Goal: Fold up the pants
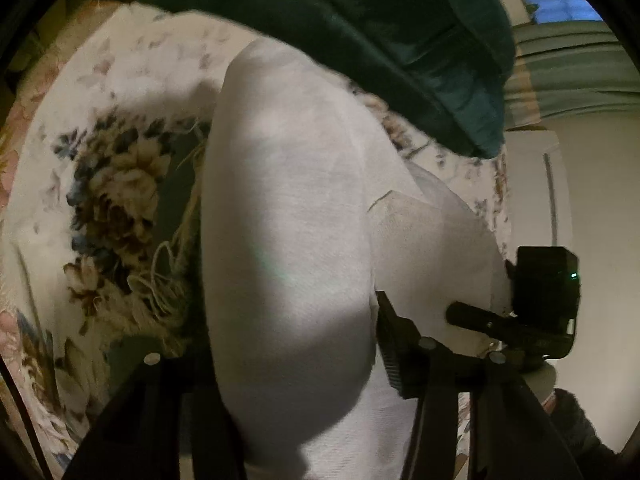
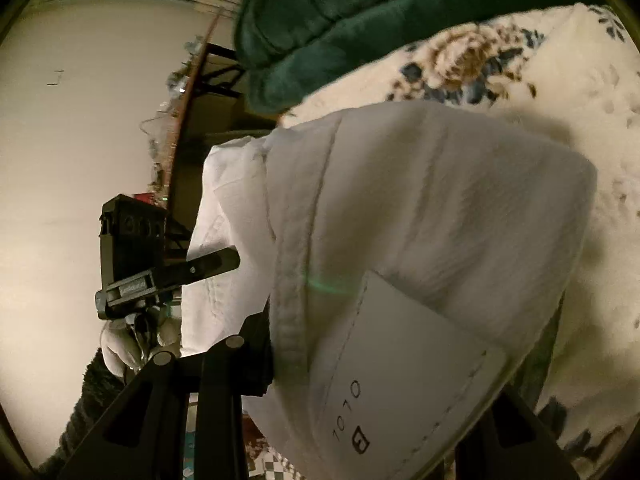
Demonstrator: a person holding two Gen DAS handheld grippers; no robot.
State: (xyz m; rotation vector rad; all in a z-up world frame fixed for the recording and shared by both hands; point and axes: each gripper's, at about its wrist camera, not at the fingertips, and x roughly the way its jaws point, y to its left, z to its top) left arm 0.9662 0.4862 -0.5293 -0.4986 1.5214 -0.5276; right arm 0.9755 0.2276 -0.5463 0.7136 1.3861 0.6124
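White pants (image 1: 288,208) hang bunched between the fingers of my left gripper (image 1: 280,340), which is shut on the cloth above a floral bedspread (image 1: 120,184). In the right wrist view the waistband end of the pants (image 2: 420,200), with a stitched label (image 2: 400,380) marked 1010, fills the gap of my right gripper (image 2: 392,360). That gripper is shut on the fabric, and its right finger is hidden behind the cloth. Each view shows the other tool's black housing (image 1: 544,296) (image 2: 132,240) beside the pants, held by a white-gloved hand (image 2: 120,348).
A dark green plush blanket (image 1: 360,20) (image 2: 320,20) lies heaped along the far side of the bedspread (image 2: 480,64). A pale wall (image 2: 80,140) stands past the bed's edge, with a dark wooden furniture edge (image 2: 188,120) near it. A curtain (image 1: 572,64) hangs at the back.
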